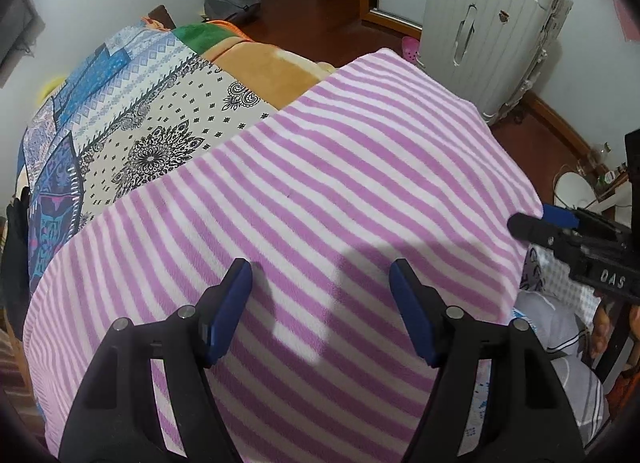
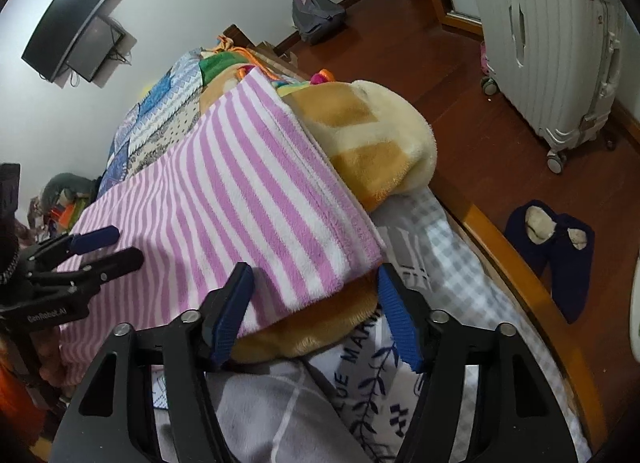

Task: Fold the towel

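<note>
A pink-and-white striped towel [image 1: 320,183] lies spread flat on the bed, over an orange and cream fleece blanket [image 2: 380,143]. My left gripper [image 1: 320,267] hovers open just above the towel's near part, with nothing between its blue pads. In the right wrist view the left gripper [image 2: 120,247] sits over the towel's left edge. My right gripper [image 2: 315,271] is open at the towel's [image 2: 240,191] near right corner. That corner and the blanket fold under it lie between the fingers, and the pads do not clearly press on them. The right gripper [image 1: 528,223] also shows at the towel's right edge.
A patterned bedcover [image 1: 140,123] lies beyond the towel. The wooden bed rail [image 2: 520,263] runs along the right. On the floor stand a white suitcase [image 2: 560,43], dark slippers [image 2: 548,239] and a grey backpack [image 2: 316,15]. A monitor [image 2: 68,23] hangs on the wall.
</note>
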A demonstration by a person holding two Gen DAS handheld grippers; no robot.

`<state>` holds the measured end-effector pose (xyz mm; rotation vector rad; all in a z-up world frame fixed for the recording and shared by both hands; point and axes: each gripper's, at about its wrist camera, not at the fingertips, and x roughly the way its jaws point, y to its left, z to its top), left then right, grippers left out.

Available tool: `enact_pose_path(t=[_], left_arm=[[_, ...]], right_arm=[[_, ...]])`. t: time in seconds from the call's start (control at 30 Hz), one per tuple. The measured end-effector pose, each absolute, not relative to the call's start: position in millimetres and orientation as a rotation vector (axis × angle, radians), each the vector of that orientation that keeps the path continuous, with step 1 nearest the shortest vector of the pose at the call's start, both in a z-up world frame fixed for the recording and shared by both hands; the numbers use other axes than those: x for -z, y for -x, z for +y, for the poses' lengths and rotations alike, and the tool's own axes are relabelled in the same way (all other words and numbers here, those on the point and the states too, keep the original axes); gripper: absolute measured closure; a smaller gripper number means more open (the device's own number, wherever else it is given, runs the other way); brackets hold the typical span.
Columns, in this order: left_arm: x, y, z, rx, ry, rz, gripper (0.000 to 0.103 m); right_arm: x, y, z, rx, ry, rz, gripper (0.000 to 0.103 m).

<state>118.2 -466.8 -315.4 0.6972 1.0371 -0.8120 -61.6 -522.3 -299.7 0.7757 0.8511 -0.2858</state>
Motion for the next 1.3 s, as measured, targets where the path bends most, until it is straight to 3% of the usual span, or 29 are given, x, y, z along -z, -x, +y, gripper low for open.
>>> enact_pose_path(t=[0.27,0.8,1.3], left_arm=[[317,-119,-467,0.807,-0.697,1.030,0.032],[273,-140,-437,0.777,-0.512,1.003,0.032],[209,-175,-308,0.671,-0.276,0.910,0.032]], right_arm=[[296,56,-526,0.262,-0.754,0.814,0.091],[223,46,-509,0.209,-0.658,0.674,0.093],[145,-16,-443,0.027,-0.477,0.599,0.093]])
